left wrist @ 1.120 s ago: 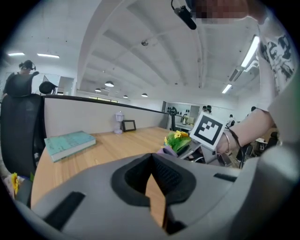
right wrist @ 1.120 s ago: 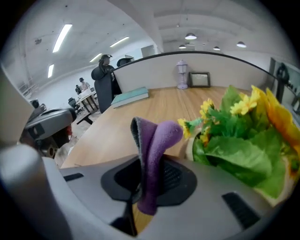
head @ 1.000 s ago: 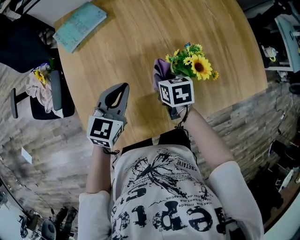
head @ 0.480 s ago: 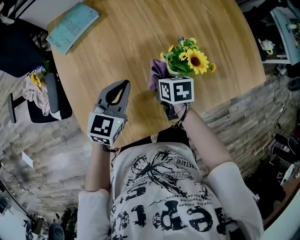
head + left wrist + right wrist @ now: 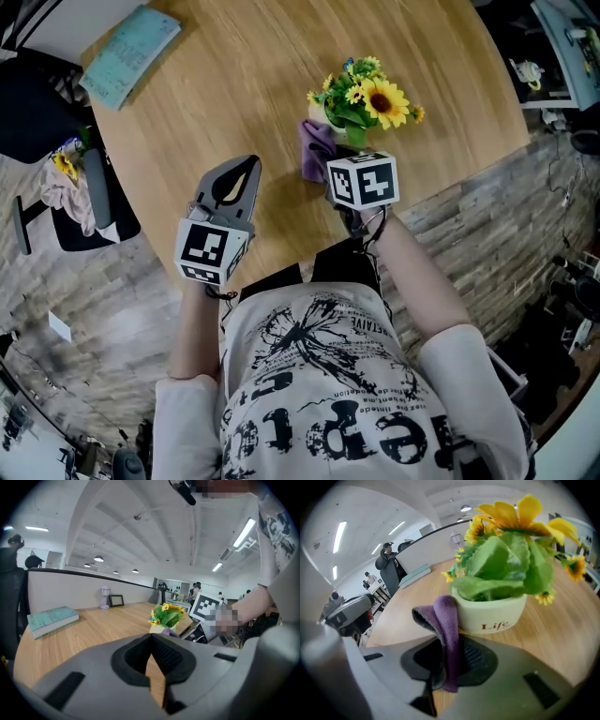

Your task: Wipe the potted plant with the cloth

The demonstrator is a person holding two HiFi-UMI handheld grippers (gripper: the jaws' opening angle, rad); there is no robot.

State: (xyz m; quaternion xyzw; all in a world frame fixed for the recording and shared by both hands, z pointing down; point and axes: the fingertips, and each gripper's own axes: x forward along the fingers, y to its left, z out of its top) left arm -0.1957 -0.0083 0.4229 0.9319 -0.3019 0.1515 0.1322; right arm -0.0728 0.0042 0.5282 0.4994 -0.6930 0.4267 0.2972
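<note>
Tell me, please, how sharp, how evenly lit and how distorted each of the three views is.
Head view: sharp and evenly lit, with only soft shadows on the round wooden table. Left gripper view: fisheye, dark corners, glaring ceiling strip lights. Right gripper view: the pale flower pot and purple cloth are crisp but bulged; the background is soft.

Round wooden table point(image 5: 253, 84), 1 teal book point(image 5: 131, 54) near its edge, 1 potted plant point(image 5: 361, 101) standing upright
</note>
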